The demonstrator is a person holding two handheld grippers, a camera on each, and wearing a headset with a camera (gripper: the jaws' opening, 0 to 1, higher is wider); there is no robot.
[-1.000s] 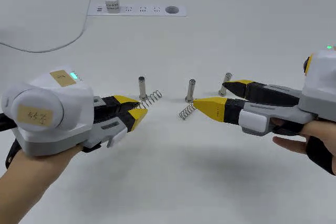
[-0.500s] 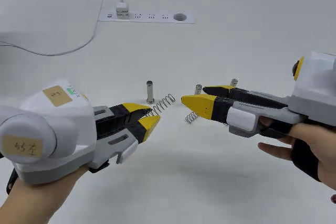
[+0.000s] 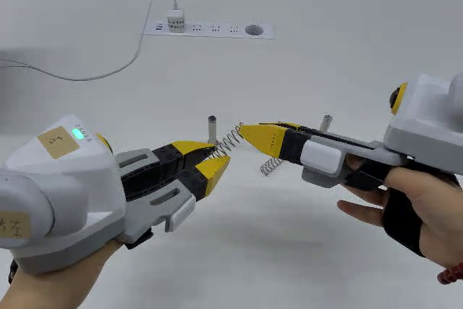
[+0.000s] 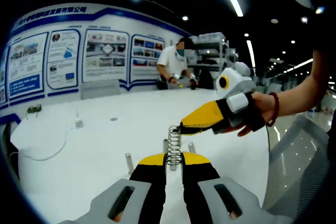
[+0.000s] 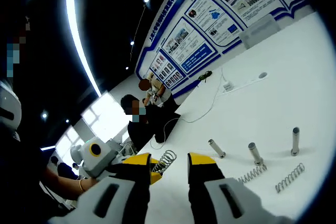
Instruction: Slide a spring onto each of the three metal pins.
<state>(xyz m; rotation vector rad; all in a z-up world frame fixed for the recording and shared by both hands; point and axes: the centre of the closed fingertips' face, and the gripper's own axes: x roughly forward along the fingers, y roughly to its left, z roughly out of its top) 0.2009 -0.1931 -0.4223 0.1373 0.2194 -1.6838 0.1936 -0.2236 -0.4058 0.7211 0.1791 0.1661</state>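
Note:
My left gripper (image 3: 213, 158) (image 4: 174, 157) is shut on one end of a steel spring (image 3: 230, 140) (image 4: 174, 144) and holds it off the white table. The right gripper (image 3: 246, 132) (image 5: 169, 157) stands open, its tips at the free end of that spring (image 5: 164, 160). In the right gripper view, three upright metal pins (image 5: 216, 148) (image 5: 255, 152) (image 5: 295, 140) stand in a row, and two loose springs (image 5: 254, 174) (image 5: 290, 177) lie in front of them. The head view shows the left pin (image 3: 212, 127), the right pin (image 3: 326, 122) and one loose spring (image 3: 270, 166).
A white power strip (image 3: 210, 29) with a plugged charger and its cable (image 3: 137, 52) lies at the back of the table (image 3: 289, 251). People stand at a far bench (image 4: 173, 66) in the left gripper view.
Both grippers have risen and drawn together. The right gripper's tips moved left from the loose spring to the free end of the spring held by the left gripper.

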